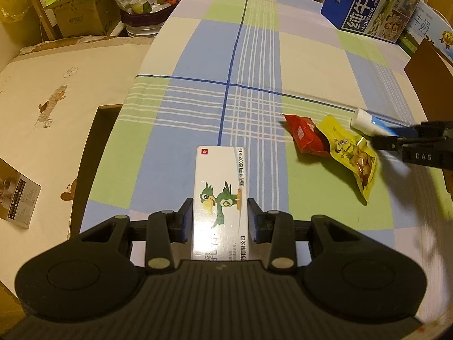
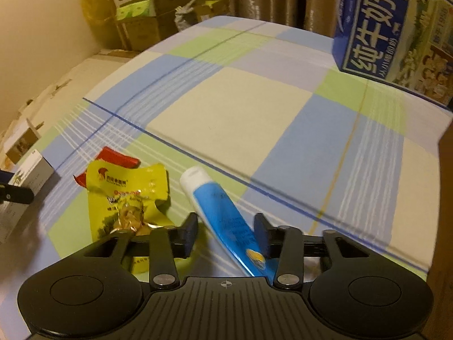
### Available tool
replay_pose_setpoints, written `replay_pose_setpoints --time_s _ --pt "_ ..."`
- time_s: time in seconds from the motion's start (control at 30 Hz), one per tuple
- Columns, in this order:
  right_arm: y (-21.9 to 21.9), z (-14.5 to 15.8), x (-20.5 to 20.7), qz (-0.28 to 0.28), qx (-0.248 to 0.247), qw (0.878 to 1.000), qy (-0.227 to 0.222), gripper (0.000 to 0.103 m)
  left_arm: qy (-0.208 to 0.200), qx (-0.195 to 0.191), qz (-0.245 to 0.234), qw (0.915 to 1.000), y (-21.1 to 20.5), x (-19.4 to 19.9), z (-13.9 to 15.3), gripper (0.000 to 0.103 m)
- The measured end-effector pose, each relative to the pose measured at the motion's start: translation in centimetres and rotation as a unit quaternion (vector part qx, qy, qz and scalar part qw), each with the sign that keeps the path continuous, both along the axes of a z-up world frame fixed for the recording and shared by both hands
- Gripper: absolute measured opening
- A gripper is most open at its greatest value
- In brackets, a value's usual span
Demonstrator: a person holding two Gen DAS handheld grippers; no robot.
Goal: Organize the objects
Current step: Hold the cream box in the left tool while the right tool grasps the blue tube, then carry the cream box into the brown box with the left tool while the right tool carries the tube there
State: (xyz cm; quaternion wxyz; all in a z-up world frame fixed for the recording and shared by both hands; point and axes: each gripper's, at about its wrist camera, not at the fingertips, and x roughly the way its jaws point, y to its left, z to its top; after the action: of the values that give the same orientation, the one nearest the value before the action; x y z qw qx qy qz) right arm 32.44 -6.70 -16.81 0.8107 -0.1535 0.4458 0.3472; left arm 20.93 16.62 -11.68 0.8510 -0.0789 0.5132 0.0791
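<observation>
**Item 1: medicine box** (image 1: 219, 198). White carton printed with a green bird, laid flat on the checked tablecloth (image 1: 254, 65). Its long axis is run from 6 to 12 o'clock in the left wrist view, in line with the left gripper (image 1: 220, 215). The near half is straddled by the two pads, one at each long side. A thin gap is seen on either side, so the jaws are judged spread and not yet pressed on the carton. No turn of the wrist is thought to be needed before closing.

**Item 2: blue tube** (image 2: 223, 212). White cap at 11 o'clock, crimped tail at 5 o'clock in the right wrist view. It is lain slantwise between the pads of the right gripper (image 2: 229, 229). The right pad is touched or nearly touched by the tube; the left pad is stood clear. The jaws are judged apart, with nothing pinched. The slant is the relation to be corrected or accepted.

**Item 3: yellow snack packet** (image 2: 127, 198). Found at 9 o'clock of the tube, partly under the right gripper's left pad.

**Item 4: red packet** (image 1: 307, 137). Tucked at the yellow packet's far end, touching it.

**Item 5: milk carton** (image 1: 368, 5). Stood at 1 o'clock, well apart from all the above.
</observation>
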Motion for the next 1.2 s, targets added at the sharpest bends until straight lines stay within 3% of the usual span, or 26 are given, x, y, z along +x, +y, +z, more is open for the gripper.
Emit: replay_pose_setpoints --time_s 0.07,0.23,0.47,0.87,1.2 --pt "-0.8 0.1 -0.2 -0.026 0.006 1.0 0.01 0.005 0.002 -0.001 -0.003 1.0 -0.2 0.1 -0.1 0.033" --pt "-3.8 0.6 -1.3 -0.085 0.035 0.994 0.054 0.004 0.003 -0.003 -0.01 0.9999 -0.7 0.2 -0.1 0.033" --pt "-7.0 1.2 -4.9 -0.121 0.046 0.988 0.087 0.004 0.008 -0.006 -0.029 0.9995 -2.1 0.2 -0.4 0.033" --pt "-10.9 1.9 -10.1 -0.13 0.028 0.986 0.104 0.004 0.033 -0.025 -0.091 0.9949 -7.1 -1.4 -1.0 0.033" --pt "-9.4 1.8 -9.2 -0.119 0.01 0.99 0.081 0.005 0.039 0.016 -0.096 0.9945 -9.9 -1.0 -1.4 0.033"
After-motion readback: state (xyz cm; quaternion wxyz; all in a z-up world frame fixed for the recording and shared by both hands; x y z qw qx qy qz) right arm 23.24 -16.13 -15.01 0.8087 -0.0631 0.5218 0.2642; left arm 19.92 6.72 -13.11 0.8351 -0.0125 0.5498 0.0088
